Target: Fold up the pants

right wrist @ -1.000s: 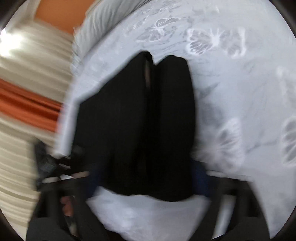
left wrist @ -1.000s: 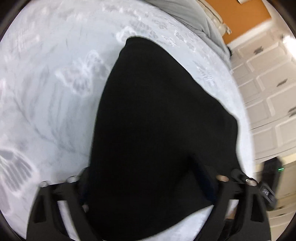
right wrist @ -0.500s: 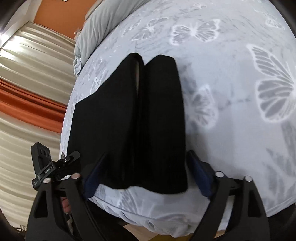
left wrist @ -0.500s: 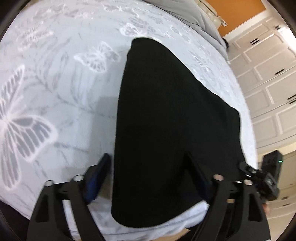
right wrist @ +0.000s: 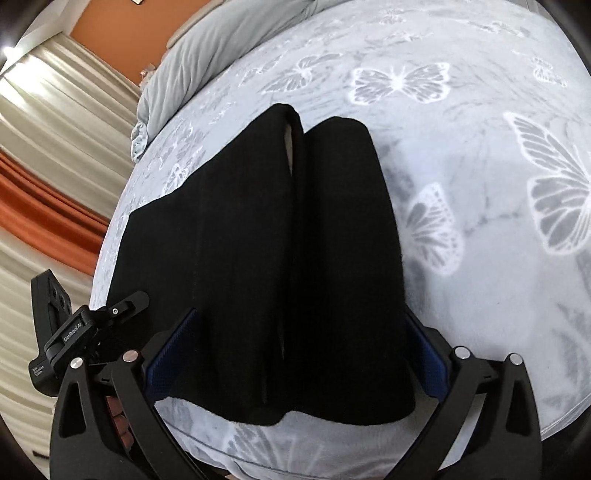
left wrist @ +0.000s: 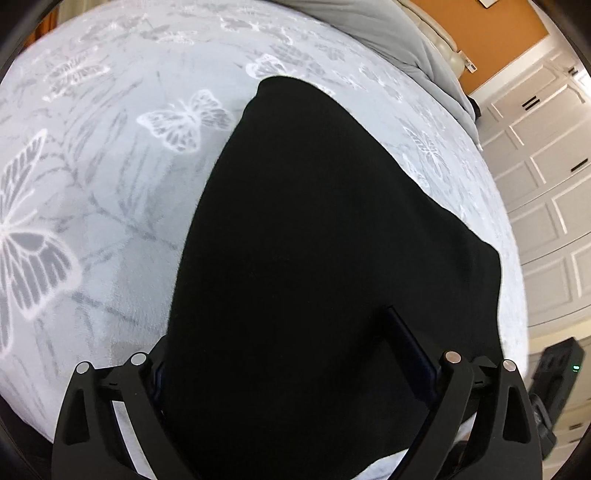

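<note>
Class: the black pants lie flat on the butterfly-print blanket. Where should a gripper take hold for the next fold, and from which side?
Probably the near hem of the black pants, approached from the bed's near edge: it lies between the open fingers of the right gripper.

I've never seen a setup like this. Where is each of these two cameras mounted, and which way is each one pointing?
Left wrist view: sits on the left gripper, looking forward along its two wide-open fingers over the black pants on the butterfly bedspread; white closet doors at right.
Right wrist view: sits on the right gripper, fingers equally spread around the pants; curtains at left, and part of the left gripper's body shows.
Shared: the same pants, bedspread and grey pillow.
</note>
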Action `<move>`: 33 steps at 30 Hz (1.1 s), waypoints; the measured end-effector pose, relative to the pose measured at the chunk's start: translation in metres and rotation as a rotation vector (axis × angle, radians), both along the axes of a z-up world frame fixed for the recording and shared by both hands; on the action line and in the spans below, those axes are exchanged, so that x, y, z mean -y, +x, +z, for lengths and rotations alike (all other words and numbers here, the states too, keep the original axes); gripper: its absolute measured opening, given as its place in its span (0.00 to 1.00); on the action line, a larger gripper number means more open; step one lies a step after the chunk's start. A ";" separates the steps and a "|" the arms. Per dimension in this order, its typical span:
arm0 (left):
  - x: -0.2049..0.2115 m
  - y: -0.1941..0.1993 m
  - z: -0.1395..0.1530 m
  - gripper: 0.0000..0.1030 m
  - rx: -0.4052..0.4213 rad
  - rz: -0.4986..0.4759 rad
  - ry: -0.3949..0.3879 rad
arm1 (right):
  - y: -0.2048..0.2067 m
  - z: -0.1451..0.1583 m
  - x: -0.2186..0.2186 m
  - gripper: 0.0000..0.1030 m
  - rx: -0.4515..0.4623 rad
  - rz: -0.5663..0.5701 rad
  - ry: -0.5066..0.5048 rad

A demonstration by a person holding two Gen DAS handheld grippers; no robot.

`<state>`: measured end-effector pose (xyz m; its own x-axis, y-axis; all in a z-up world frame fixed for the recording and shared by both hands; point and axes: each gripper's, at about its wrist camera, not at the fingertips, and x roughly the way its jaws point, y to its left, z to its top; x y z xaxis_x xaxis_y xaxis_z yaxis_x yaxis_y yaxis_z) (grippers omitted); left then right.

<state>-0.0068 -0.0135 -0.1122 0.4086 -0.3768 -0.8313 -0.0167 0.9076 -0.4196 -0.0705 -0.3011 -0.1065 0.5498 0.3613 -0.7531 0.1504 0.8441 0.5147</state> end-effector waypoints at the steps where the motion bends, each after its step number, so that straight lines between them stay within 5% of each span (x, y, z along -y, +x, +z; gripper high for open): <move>1: 0.002 -0.004 0.001 0.91 0.016 0.002 0.022 | -0.002 0.000 0.000 0.96 0.014 -0.001 0.000; 7: 0.012 -0.006 0.001 0.95 0.073 0.010 0.094 | -0.008 -0.001 -0.003 0.96 0.096 -0.015 -0.006; 25: 0.003 -0.019 -0.001 0.95 0.087 0.031 0.071 | 0.002 -0.001 -0.012 0.96 0.130 -0.104 -0.036; 30: 0.002 -0.023 -0.002 0.95 0.119 0.052 0.051 | 0.005 -0.001 -0.007 0.96 0.141 -0.094 0.037; 33: 0.002 -0.024 -0.002 0.95 0.138 0.065 0.049 | 0.006 -0.003 -0.003 0.73 0.137 -0.072 0.074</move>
